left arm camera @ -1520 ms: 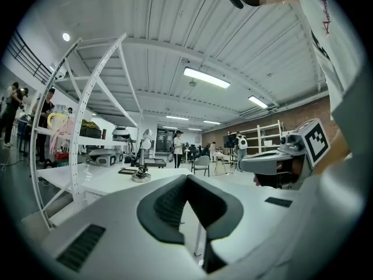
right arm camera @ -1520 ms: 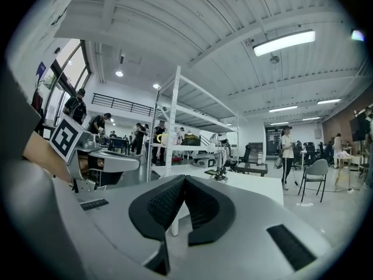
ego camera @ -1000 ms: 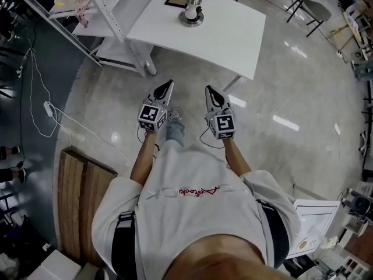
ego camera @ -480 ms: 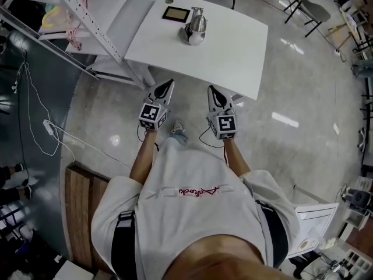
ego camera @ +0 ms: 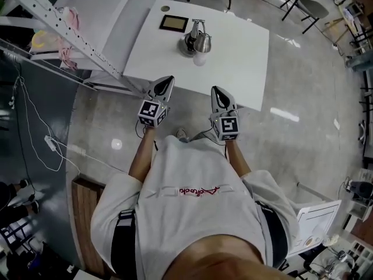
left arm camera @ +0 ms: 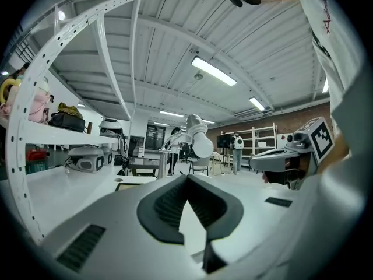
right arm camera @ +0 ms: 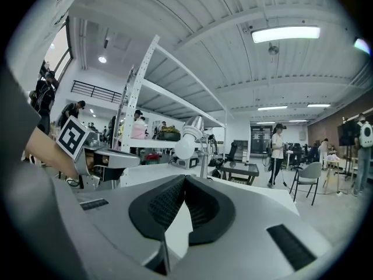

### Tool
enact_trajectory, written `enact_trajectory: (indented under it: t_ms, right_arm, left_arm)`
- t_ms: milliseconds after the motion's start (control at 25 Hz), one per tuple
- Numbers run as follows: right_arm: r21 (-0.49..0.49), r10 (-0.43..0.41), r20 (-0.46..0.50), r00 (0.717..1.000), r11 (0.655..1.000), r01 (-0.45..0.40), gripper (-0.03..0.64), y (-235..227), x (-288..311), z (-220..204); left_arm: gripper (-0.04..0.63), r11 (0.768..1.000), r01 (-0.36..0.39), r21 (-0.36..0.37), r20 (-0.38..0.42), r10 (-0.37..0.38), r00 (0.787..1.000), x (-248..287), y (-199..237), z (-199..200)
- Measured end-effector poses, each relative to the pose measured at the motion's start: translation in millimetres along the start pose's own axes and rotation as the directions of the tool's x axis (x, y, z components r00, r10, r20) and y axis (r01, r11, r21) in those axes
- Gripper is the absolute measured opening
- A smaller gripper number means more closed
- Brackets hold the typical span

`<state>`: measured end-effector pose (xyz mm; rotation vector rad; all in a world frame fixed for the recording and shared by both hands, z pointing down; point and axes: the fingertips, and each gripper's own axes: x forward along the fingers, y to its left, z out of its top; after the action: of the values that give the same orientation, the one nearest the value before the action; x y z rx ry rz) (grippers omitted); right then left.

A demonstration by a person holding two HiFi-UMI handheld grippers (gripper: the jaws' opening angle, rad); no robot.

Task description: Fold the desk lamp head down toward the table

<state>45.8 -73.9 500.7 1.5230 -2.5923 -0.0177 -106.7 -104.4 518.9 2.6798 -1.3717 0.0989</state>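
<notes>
Both grippers have closed in on the table (ego camera: 247,51) since a second ago: the left gripper (ego camera: 168,79) and right gripper (ego camera: 215,89) now have their tips at its near edge, where before they were over bare floor well short of it. Each gripper is fully closed with nothing between its pads, as both gripper views confirm. The desk lamp (ego camera: 195,39) stands upright on the far half of the table, its head raised, just near of a small dark frame (ego camera: 174,23); it is untouched and the fold is not yet begun. Risks, as judged: closed jaws cannot take the lamp head, and pushing it with shut tips could slide or tip the base, or knock the exposed bulb; the frame lies close enough to be struck if the lamp shifts. On the left, the slanted shelf rack (ego camera: 70,34) runs near the left gripper's path and could be clipped. Writing: red script lettering (ego camera: 197,190) crosses the person's shirt but cannot be read with confidence; the marker cubes (ego camera: 150,113) carry square patterns only, no text.
</notes>
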Motion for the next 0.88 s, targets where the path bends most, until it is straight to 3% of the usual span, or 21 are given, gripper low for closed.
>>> enact_trajectory:
  t_ms: [480, 880]
  right_arm:
    - [0.023, -0.031, -0.02, 0.999, 0.999, 0.031, 0.005, -29, 37, -12]
    - [0.033, 0.005, -0.018, 1.0, 0.999, -0.004, 0.005, -42, 75, -15]
  left_arm:
    - [0.02, 0.999, 0.033, -0.007, -0.052, -0.033, 0.998, 41, 24, -15]
    - [0.02, 1.0, 0.021, -0.004, -0.066, -0.021, 0.998, 72, 45, -14]
